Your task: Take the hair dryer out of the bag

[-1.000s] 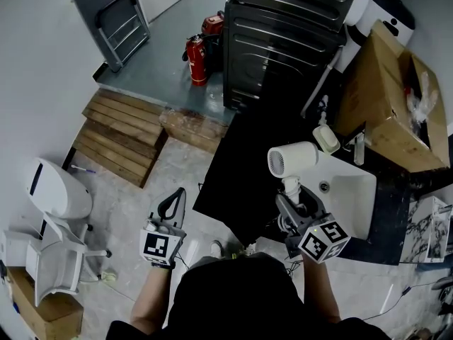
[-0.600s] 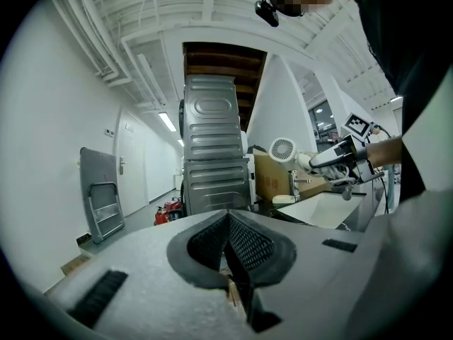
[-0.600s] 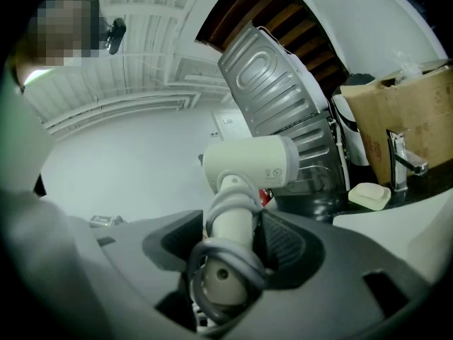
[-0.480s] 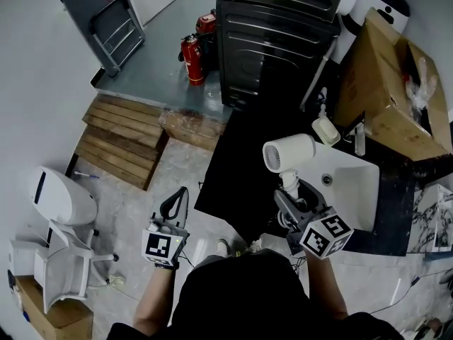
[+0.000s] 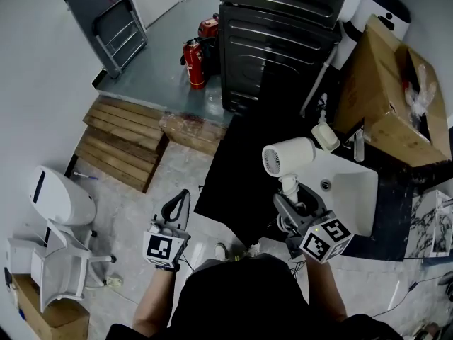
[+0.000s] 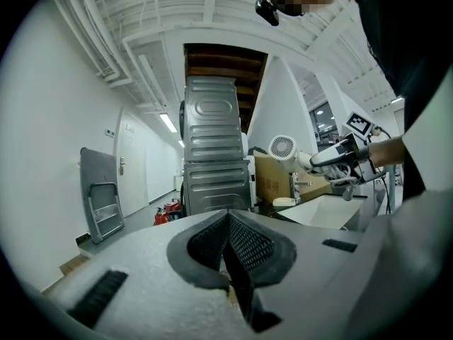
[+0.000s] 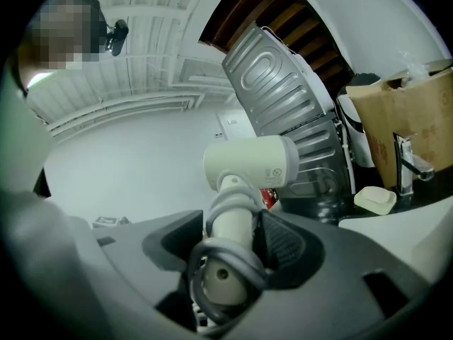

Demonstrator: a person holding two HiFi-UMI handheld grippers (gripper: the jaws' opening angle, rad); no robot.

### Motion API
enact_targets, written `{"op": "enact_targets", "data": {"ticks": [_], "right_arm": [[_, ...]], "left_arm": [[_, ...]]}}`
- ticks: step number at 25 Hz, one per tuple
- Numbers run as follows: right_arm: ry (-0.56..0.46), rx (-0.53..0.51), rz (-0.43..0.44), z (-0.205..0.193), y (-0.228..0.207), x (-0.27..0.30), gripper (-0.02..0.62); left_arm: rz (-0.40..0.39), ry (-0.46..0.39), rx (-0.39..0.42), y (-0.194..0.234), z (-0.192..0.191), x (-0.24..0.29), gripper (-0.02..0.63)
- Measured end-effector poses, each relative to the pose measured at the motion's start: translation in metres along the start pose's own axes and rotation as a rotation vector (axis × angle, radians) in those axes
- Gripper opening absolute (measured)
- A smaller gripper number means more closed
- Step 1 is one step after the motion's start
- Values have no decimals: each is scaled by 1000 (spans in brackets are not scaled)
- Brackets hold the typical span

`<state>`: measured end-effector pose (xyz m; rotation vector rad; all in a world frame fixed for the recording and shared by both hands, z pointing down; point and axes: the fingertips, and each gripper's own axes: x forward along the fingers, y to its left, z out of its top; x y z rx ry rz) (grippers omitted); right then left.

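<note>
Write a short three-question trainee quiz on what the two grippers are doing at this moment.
1. True or false: the left gripper has its fingers shut with nothing between them.
2. The right gripper grips the hair dryer by its: A handle; B barrel; C plug.
3. Short answer: does the hair dryer rest on the sink?
Key: 1 true. 2 A. 3 No, it is held up in the air.
</note>
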<state>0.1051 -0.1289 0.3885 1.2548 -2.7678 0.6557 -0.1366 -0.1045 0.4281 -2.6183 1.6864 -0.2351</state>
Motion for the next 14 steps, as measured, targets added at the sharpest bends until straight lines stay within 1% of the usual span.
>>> {"op": "enact_targets", "data": {"ticks": [4,8,11,14], "right_arm": [[-2,-5,0,0,-1,2,259],[0,-9,-5,-3,-3,2,259],[-1,-12,-2,-3,-4,2,259],[-1,-14,4,-2,-5,3,259]], "left_arm": [[1,-5,27,4,-4,0,23],[3,2,2,1,0,2,23],[-5,-13,39,0,-2,4,23],[-6,-15,42,-2,-2,5,23]]}}
